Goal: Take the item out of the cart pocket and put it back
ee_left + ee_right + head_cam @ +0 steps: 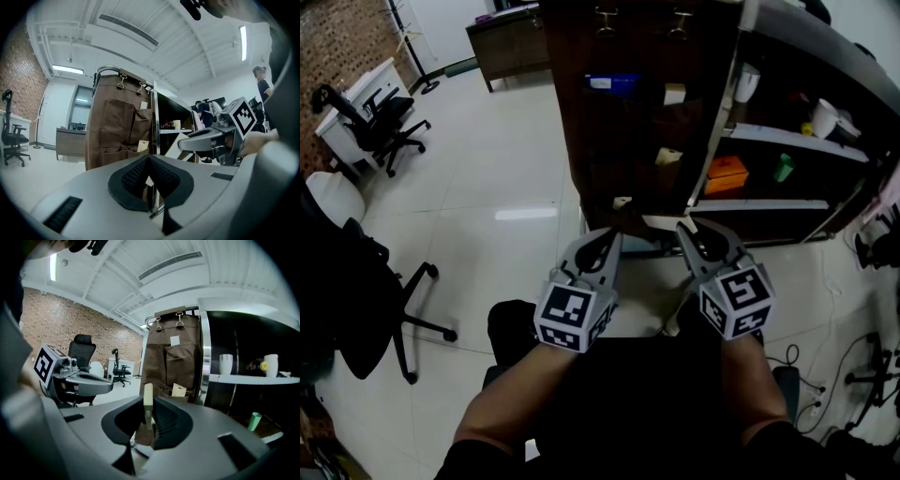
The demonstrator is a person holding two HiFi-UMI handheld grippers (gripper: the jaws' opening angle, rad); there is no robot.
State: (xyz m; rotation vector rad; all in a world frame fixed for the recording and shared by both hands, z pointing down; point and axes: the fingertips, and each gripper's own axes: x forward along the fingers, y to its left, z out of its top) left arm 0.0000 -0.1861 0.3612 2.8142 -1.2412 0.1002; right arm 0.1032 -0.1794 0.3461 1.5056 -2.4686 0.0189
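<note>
Cream card (pixel 148 392) is pinched edge-on in right gripper (pixel 150 413); left gripper (pixel 149 161) is closed, empty. Card could be bent or dropped if snagged on pocket (pixel 162 390) rim.

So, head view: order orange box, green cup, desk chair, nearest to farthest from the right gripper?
1. Orange box, shelf just beyond right gripper.
2. Green cup, same shelf, farther right.
3. Desk chair, far left, across floor.

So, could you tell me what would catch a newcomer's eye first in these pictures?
Probably the left gripper and right gripper with their marker cubes, low in the head view, the right one clamping a cream card edge-on. Ahead hangs the brown pocket organiser on the side of the cart, a second card poking from a pocket.
</note>
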